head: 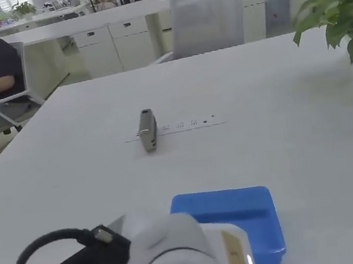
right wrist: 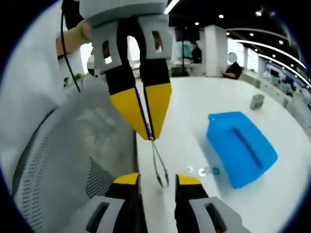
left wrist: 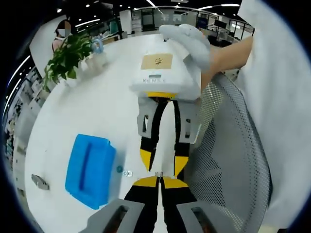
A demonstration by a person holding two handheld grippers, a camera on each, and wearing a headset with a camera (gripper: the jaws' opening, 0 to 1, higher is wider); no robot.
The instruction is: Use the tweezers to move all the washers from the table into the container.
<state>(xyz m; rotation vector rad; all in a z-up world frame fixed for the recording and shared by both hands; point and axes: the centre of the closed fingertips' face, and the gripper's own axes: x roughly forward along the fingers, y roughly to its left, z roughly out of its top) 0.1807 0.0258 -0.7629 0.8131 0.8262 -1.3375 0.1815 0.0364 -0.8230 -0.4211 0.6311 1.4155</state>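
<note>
Right gripper (right wrist: pixel 158 180): jaws apart, empty, flanking the tips of the tweezers (right wrist: pixel 156 162).
Left gripper (right wrist: pixel 150 136): yellow-tipped jaws clenched on the tweezers' top end.
Tweezers shape: thin metal, two splayed prongs, long axis running gripper to gripper.
Washers (right wrist: pixel 202 171): small rings on white table (right wrist: pixel 184 121), just beside blue plastic container (right wrist: pixel 243 145).

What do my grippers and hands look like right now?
Both match: the right gripper and left gripper have a pale boxy housing, grey mounts, and black fingers with yellow tips. The right one carries a tan label. The person wears a white glove. In the head view a black cable loops off a housing.
</note>
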